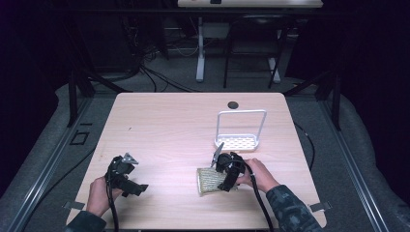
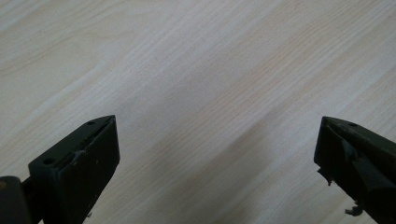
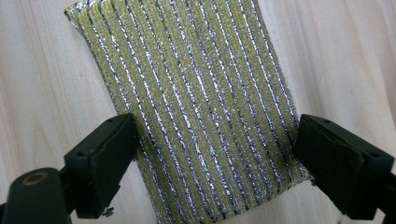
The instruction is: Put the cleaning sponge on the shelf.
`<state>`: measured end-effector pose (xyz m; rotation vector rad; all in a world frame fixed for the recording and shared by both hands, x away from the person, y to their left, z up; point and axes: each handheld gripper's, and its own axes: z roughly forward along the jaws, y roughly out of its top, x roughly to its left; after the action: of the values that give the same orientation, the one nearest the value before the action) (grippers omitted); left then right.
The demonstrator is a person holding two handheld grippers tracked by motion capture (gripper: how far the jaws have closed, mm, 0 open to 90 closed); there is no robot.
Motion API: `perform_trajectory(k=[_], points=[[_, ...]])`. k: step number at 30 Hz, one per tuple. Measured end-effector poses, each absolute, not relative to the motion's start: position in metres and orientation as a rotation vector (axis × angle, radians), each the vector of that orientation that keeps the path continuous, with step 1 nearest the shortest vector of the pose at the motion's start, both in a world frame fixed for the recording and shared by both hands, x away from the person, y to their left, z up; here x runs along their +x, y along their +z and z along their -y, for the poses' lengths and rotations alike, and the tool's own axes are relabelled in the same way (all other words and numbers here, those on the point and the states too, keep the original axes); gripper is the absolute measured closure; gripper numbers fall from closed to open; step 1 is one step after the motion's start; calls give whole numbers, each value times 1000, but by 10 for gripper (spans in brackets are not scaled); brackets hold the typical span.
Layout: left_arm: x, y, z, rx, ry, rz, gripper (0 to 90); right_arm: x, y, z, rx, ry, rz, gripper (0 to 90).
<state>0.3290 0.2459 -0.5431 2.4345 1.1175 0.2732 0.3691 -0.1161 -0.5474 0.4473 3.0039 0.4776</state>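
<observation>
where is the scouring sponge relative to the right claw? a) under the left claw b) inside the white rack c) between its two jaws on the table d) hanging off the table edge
c: in the right gripper view the striped yellow-green sponge lies flat on the wooden table, with one jaw of the right claw at each of its long sides.

Looks like a lab or recording studio setup: a bare light wood table (image 1: 159, 125) ringed by dark curtains, loose cables (image 1: 154, 72) on the grey floor behind it, plus another desk's white legs (image 1: 200, 53) beyond those.
</observation>
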Motion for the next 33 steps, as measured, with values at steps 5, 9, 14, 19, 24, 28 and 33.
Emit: perform_trajectory(k=[5, 9, 14, 19, 24, 28, 33], points=[[329, -543, -246, 2432, 273, -1120, 3, 368, -547, 118, 461, 462, -3002, 138], [329, -543, -246, 2434, 274, -1116, 3, 367, -546, 117, 415, 437, -3004, 84], [329, -543, -246, 2435, 274, -1114, 4, 368, -543, 116, 397, 478, -2974, 0], [330, -543, -246, 2436, 270, -1114, 3, 372, -546, 114, 367, 472, -2977, 0], [330, -543, -246, 2436, 268, -1116, 3, 371, -554, 111, 336, 428, -3019, 0], [330, -543, -246, 2436, 268, -1115, 3, 371, -558, 110, 321, 391, -3029, 0], [330, -543, -246, 2436, 267, -1115, 3, 371, -561, 110, 325, 369, -3032, 42]])
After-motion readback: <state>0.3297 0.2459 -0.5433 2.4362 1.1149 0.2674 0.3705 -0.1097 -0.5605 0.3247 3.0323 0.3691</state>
